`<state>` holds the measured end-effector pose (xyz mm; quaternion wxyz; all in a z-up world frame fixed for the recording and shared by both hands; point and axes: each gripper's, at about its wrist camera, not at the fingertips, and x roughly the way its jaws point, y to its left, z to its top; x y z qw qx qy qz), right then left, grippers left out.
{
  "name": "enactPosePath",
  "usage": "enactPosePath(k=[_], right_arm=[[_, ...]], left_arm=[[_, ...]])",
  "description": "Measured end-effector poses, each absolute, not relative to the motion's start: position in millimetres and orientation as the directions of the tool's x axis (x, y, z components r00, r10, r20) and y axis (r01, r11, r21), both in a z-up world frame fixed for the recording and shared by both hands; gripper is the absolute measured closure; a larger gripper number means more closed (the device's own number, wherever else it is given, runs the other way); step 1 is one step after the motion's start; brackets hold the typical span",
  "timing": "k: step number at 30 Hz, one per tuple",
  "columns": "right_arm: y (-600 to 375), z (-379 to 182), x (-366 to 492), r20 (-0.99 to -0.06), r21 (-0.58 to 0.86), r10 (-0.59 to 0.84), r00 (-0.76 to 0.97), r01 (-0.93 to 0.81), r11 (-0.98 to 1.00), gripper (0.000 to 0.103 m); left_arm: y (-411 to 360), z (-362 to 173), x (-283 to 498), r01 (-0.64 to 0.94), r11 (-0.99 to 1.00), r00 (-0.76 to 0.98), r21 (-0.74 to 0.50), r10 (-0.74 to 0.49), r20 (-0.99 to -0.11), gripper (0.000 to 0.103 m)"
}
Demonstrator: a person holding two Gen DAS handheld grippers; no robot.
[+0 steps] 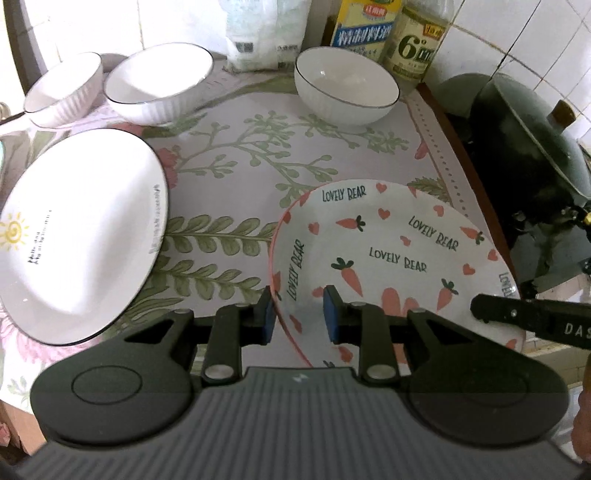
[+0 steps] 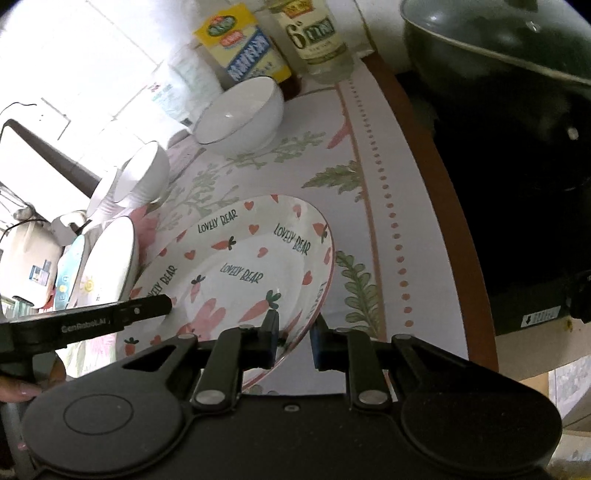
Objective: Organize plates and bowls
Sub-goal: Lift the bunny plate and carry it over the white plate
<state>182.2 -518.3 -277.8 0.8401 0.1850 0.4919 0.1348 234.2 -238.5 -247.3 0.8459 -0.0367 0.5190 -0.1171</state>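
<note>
OK, both our tongs sit at the carrot plate (image 1: 391, 254), lower right of the left wrist frame, printed "LOVELY BEAR". Left tongs (image 1: 300, 317) straddle its left rim: one blue pad outside, one over the inside, jaws apart, not clamped as far as we can see. Right tongs (image 2: 294, 338) straddle the near right rim, bottom centre of the right wrist frame; jaws apart too, and we cannot tell if the pads touch the rim.

Plate rests on the floral worktop (image 1: 236, 147). White plate (image 1: 77, 240) with a sun mark sits mid left of the frame, well apart from the carrot plate in the left view. Three white bowls across the top: one (image 1: 64, 90) at upper left, a second (image 1: 159, 83) just beside it, a third (image 1: 347, 88) upper centre-right, on its own.

Behind the bowls, against the tiled wall: a white bag (image 1: 266, 33), a yellow-label bottle (image 1: 364, 27) and a "6" label bottle (image 1: 417, 44). Dark lidded wok (image 1: 532, 140) at the right edge, off the worktop.
</note>
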Motion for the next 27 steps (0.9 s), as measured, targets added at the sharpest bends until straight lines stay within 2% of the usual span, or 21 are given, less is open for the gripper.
enactPosePath(k=[7,17,27], right_arm=[[-499.4,-245.1,172.0,-0.762,0.454,0.443,0.472,-0.097,0.886,0.080],[-452.4,-189.4,171.3,-0.694,0.479,0.536,0.480,-0.248,0.842,0.080],[-395.6,-167.1,187.0,-0.676,0.470,0.590,0.441,-0.359,0.806,0.080]], left_arm=[[-213.5,-211.4,211.7,0.142,0.971,0.474,-0.192,-0.237,-0.848,0.078],[-151.1,-151.7,183.9,0.061,0.978,0.553,-0.198,-0.199,-0.809,0.078],[-96.0,-130.3,173.6,-0.044,0.977,0.593,-0.210,-0.144,-0.792,0.078]])
